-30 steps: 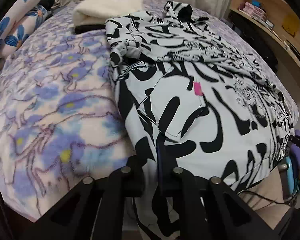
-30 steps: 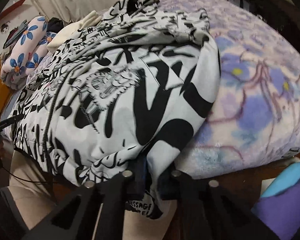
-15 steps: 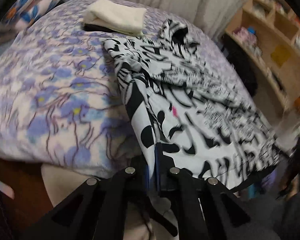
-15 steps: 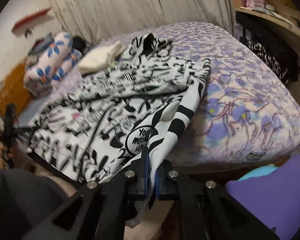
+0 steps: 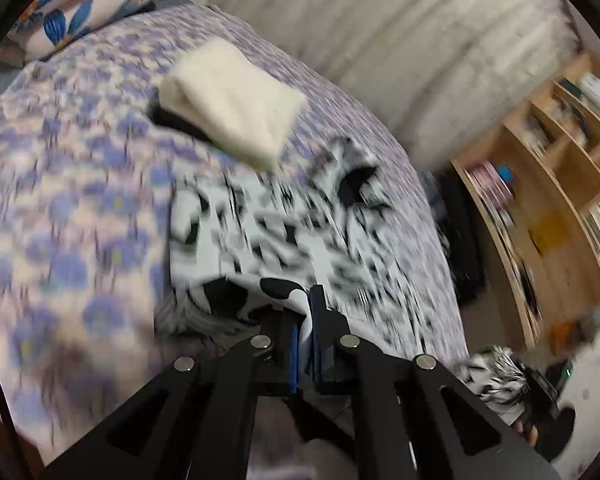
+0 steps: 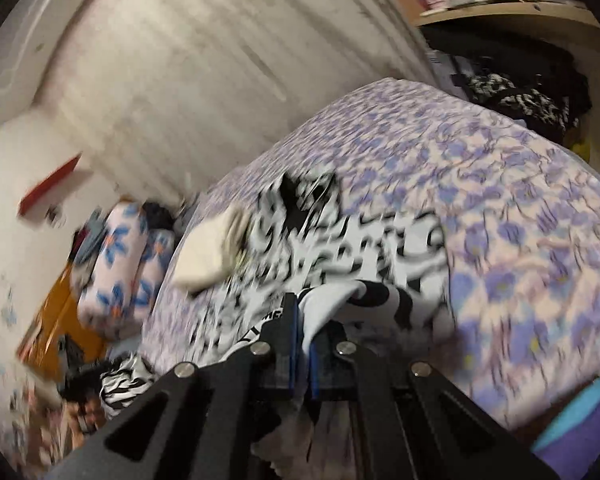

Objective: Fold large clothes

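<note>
A black-and-white patterned garment (image 5: 300, 236) lies on the purple flowered bed; it also shows in the right wrist view (image 6: 340, 248). My left gripper (image 5: 306, 316) is shut on the garment's hem and holds it lifted above the bed. My right gripper (image 6: 302, 320) is shut on the hem's other corner, also lifted. The cloth hangs from both grippers, and its upper part rests on the bed. Both views are motion-blurred.
A folded cream cloth (image 5: 232, 100) lies on the bed beyond the garment. Flowered pillows (image 6: 120, 264) lie at the left. Wooden shelves (image 5: 560, 208) stand to the right of the bed. A curtain (image 6: 220, 60) hangs behind.
Both grippers have risen and moved forward over the bed, carrying the garment's lower hem up toward its collar end. The views now look down on the bed from higher up.
</note>
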Demonstrator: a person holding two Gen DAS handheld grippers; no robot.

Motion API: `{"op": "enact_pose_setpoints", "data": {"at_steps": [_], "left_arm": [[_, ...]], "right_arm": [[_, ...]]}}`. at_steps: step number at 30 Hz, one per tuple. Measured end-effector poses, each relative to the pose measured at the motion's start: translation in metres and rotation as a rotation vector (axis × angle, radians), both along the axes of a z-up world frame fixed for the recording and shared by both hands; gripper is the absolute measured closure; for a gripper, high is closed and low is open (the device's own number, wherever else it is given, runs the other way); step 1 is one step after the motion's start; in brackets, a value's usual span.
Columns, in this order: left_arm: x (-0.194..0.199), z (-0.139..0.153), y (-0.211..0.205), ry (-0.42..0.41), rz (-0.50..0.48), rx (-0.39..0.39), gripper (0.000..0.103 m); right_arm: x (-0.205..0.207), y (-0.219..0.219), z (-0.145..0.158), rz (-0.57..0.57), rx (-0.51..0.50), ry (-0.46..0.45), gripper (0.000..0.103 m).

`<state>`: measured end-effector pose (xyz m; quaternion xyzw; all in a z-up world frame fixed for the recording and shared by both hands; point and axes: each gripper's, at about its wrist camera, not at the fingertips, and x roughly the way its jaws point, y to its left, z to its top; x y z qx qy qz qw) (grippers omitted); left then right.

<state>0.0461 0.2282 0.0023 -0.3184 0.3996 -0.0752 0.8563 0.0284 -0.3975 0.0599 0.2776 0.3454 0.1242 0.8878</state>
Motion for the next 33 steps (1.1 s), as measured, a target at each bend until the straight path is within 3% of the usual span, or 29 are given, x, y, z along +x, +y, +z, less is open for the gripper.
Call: {"op": "enact_pose_setpoints", "data": {"at_steps": [3,4,6,7,8,11,16,19,28,33], "left_arm": [[0.054,-0.010,0.007,0.011,0.025,0.019,0.089],[0.076,-0.019,0.008,0.037,0.033,0.037,0.082],[0.107,-0.035,0.012,0.091,0.057,0.069,0.055],[0.120,-0.044,0.015,0.104,0.075,0.079,0.035],[0.130,-0.052,0.020,0.111,0.108,0.091,0.031],[0.150,-0.069,0.023,0.130,0.088,0.162,0.031],[0.169,-0.088,0.008,0.127,-0.043,0.378,0.031],[0.180,-0.100,-0.002,0.130,-0.122,0.451,0.031],[0.211,-0.139,-0.028,0.186,-0.272,0.486,0.031],[0.218,-0.144,-0.043,0.160,-0.339,0.513,0.032]], "right_arm": [[0.075,-0.003,-0.012,-0.072,0.000,0.063,0.098],[0.099,-0.001,-0.021,-0.064,-0.008,0.089,0.093],[0.133,0.000,-0.039,-0.082,-0.027,0.154,0.079],[0.148,0.000,-0.049,-0.090,-0.032,0.173,0.063],[0.155,0.002,-0.056,-0.089,-0.041,0.186,0.051],[0.172,0.009,-0.078,-0.066,-0.110,0.214,0.050],[0.191,0.028,-0.117,0.013,-0.312,0.283,0.050],[0.205,0.027,-0.135,0.029,-0.325,0.318,0.050],[0.261,0.050,-0.178,0.124,-0.374,0.394,0.050],[0.275,0.063,-0.197,0.152,-0.397,0.390,0.050]]}}
